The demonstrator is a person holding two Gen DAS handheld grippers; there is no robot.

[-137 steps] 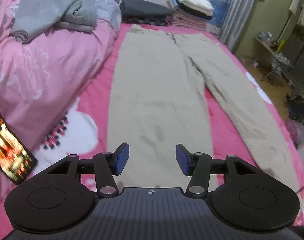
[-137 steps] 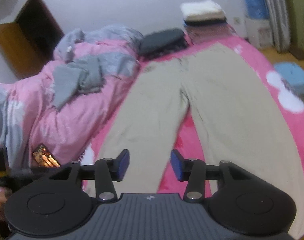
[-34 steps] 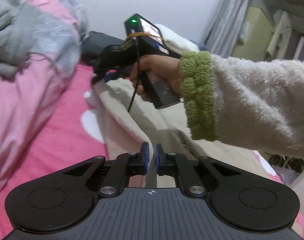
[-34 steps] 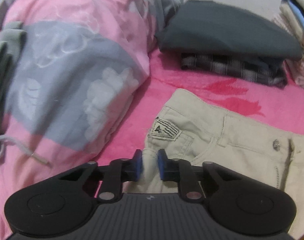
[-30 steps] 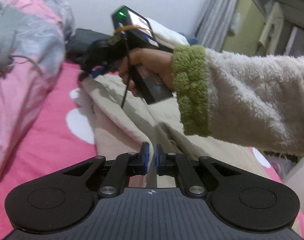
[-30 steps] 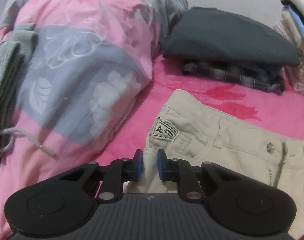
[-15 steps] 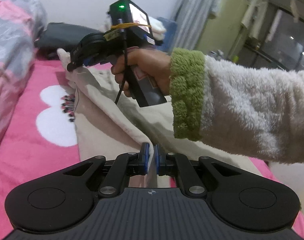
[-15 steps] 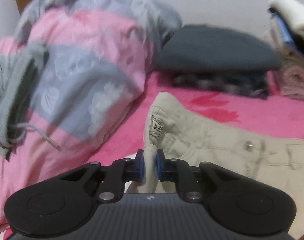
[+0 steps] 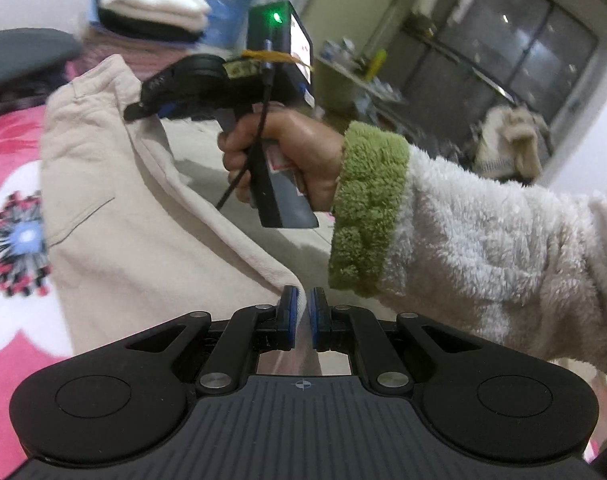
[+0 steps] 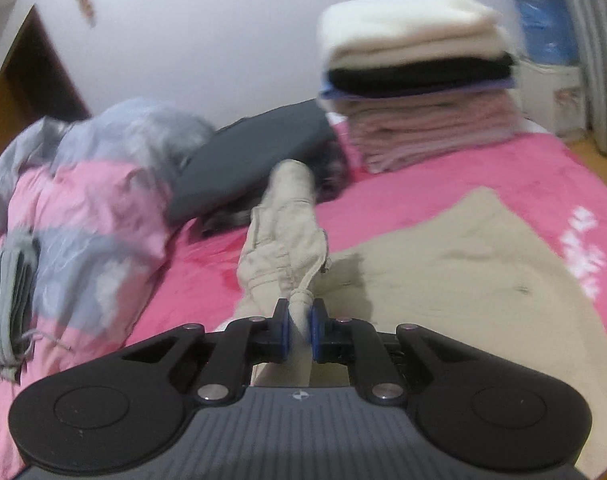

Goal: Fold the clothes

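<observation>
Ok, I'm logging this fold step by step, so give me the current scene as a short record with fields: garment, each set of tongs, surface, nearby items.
garment: beige trousers, one side lifted off the bed, the rest lying flat
left tongs: shut on a trouser edge
right tongs: pads pressed on bunched waistband fabric, jaws have just been closing
surface: pink bedcover
nearby: stack of folded clothes; dark folded garment; pink and grey duvet
</observation>
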